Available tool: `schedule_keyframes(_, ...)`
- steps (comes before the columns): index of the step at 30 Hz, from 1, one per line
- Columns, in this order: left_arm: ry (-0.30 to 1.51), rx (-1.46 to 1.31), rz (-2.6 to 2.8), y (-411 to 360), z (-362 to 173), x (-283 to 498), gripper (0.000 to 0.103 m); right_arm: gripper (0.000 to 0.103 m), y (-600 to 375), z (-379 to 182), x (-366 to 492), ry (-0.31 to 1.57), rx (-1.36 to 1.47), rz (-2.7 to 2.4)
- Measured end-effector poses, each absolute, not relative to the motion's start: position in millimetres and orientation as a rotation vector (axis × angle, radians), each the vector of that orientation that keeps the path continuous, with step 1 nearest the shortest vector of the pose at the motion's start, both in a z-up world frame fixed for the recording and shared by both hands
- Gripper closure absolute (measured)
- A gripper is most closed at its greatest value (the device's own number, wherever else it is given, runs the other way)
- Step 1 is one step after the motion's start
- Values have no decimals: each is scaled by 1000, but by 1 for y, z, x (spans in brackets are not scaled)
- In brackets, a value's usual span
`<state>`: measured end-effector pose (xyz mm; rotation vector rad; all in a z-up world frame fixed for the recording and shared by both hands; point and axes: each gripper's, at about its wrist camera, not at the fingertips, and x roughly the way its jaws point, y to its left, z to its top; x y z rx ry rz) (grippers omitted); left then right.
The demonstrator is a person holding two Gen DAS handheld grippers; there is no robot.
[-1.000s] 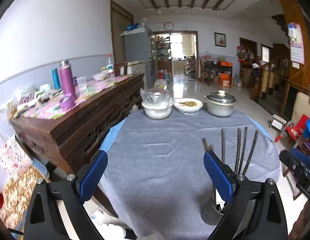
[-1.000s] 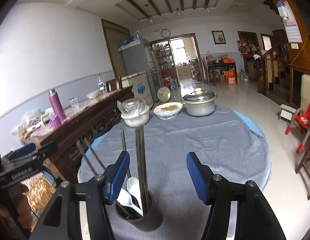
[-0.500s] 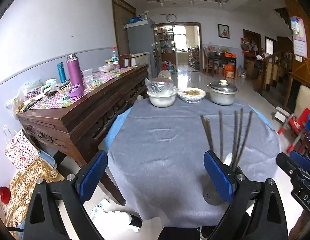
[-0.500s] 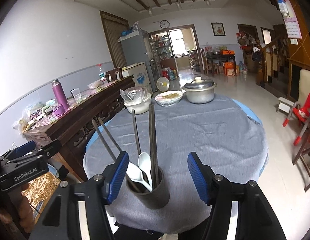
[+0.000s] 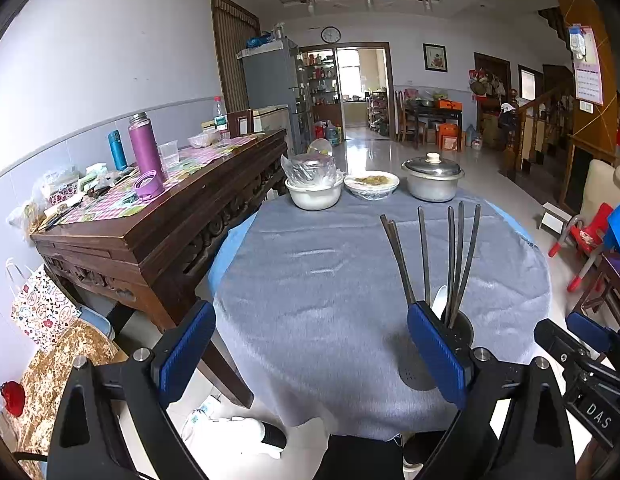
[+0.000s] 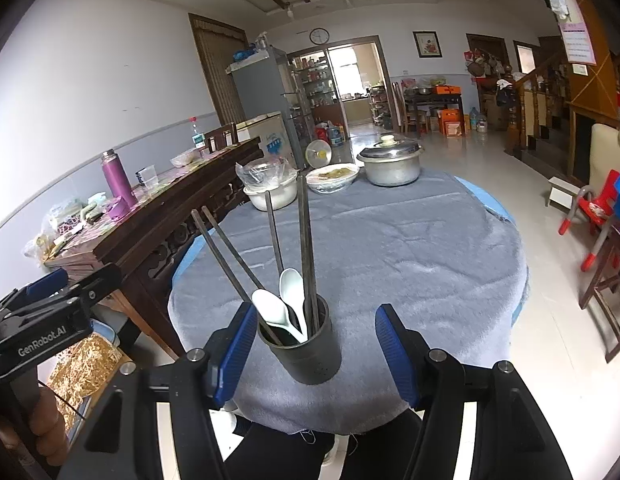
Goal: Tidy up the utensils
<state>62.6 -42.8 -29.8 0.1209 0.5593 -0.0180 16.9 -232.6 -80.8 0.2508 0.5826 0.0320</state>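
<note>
A dark utensil cup [image 6: 305, 350] stands near the front edge of the round table with the grey cloth [image 6: 390, 248]. It holds several dark chopsticks [image 6: 303, 240] and two white spoons [image 6: 287, 296]. My right gripper [image 6: 316, 354] is open and empty, just behind the cup. In the left wrist view the cup [image 5: 460, 324] is partly hidden by my right finger, with the chopsticks [image 5: 450, 256] rising above it. My left gripper [image 5: 310, 354] is open and empty, at the table's front edge left of the cup.
A white bowl under plastic [image 5: 314, 190], a dish of food [image 5: 372, 184] and a lidded metal pot [image 5: 433, 180] stand at the table's far edge. A long wooden sideboard [image 5: 157, 220] with flasks and clutter runs along the left. Red chairs [image 6: 594, 216] stand at right.
Both grippers have pulled back and up from the cup. The cup now shows whole in front of the right gripper, near the table's front edge.
</note>
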Motion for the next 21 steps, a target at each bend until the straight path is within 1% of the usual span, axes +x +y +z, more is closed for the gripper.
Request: schedule_keyframes(21,569,113,-17,-35,-33,62,6,38,-226,-77,14,584,235,24)
